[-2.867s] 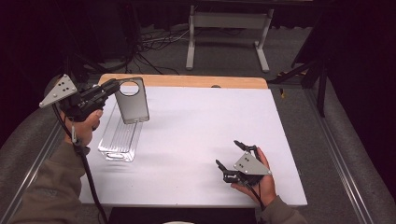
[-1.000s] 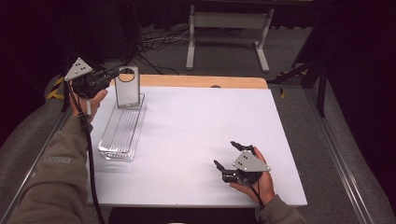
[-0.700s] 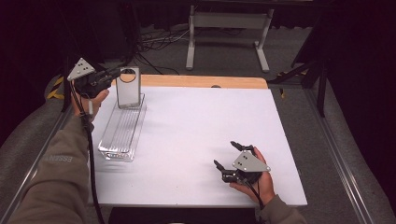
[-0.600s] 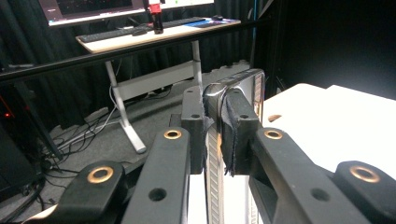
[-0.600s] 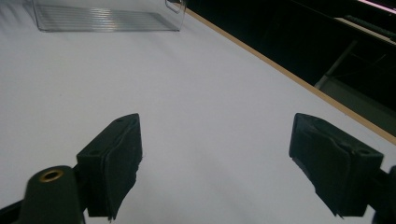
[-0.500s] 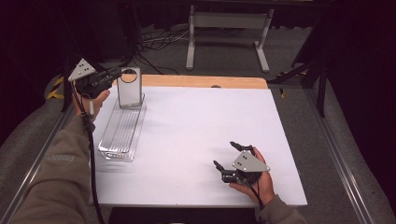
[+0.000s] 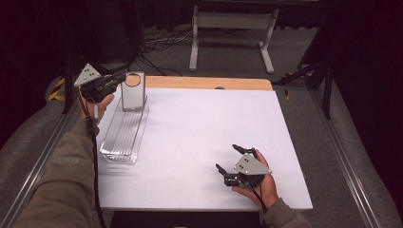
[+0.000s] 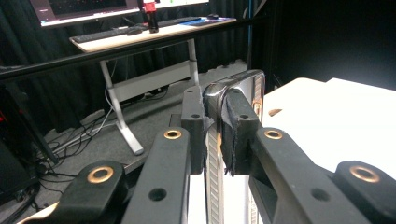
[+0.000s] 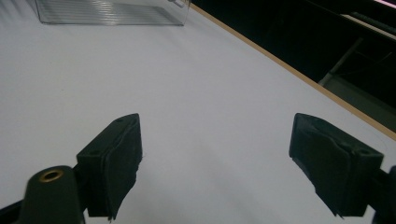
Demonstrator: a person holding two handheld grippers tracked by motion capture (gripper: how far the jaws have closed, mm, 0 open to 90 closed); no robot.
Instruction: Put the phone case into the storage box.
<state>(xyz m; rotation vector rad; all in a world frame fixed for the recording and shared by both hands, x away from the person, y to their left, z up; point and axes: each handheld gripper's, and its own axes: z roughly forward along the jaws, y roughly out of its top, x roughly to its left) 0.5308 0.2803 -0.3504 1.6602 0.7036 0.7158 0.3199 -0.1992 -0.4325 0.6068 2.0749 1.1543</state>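
Observation:
A clear plastic panel (image 7: 133,92) with a round hole near its top stands upright at the far end of a long clear ribbed tray (image 7: 122,135) on the table's left side. My left gripper (image 7: 119,79) is shut on the panel's top left edge; in the left gripper view its pads (image 8: 236,123) pinch the shiny panel rim (image 8: 243,84) between them. My right gripper (image 7: 227,157) rests low near the table's front right, jaws wide open with nothing between them. The right gripper view has its gripper (image 9: 215,154) over bare white surface, the tray (image 9: 112,11) far off.
The white tabletop (image 7: 204,123) ends in a wooden strip (image 7: 209,83) along its far edge. Metal rails (image 7: 349,166) run down both sides. A white desk frame (image 7: 233,28) and loose cables lie on the floor beyond the table.
Since the oldest frame my left gripper has carried the panel from a tilt above the tray to its far end, now upright. Over the last second almost nothing moved.

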